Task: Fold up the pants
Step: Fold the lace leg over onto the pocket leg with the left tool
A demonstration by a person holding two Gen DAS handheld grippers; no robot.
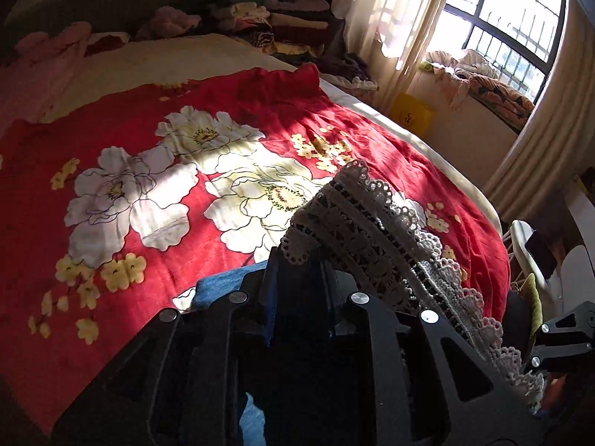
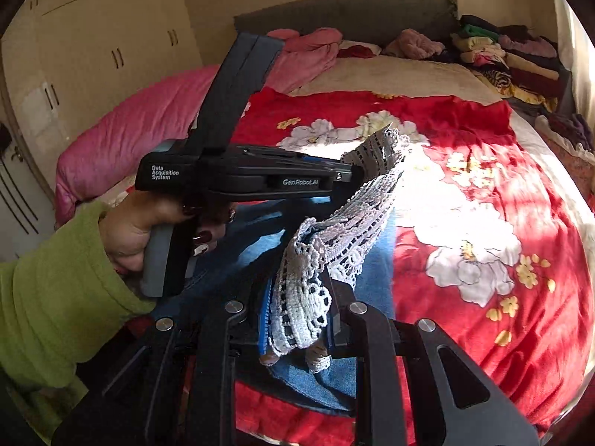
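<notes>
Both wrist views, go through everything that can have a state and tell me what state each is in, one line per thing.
Denim pants with lace hem: lifted at the hem, held between both grippers above the bed.
Left gripper: shut on the lace hem.
Right gripper: shut on the lace hem.
Red floral blanket: spread flat over the bed.
Curtain: drawn aside, window uncovered.
Wardrobe doors: closed.
Clothes pile: folded and stacked by the headboard.

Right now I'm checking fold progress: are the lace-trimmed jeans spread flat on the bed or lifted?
Lifted: both hand-held grippers pinch the white lace hem, holding it above the red floral blanket, denim hanging below.
</notes>
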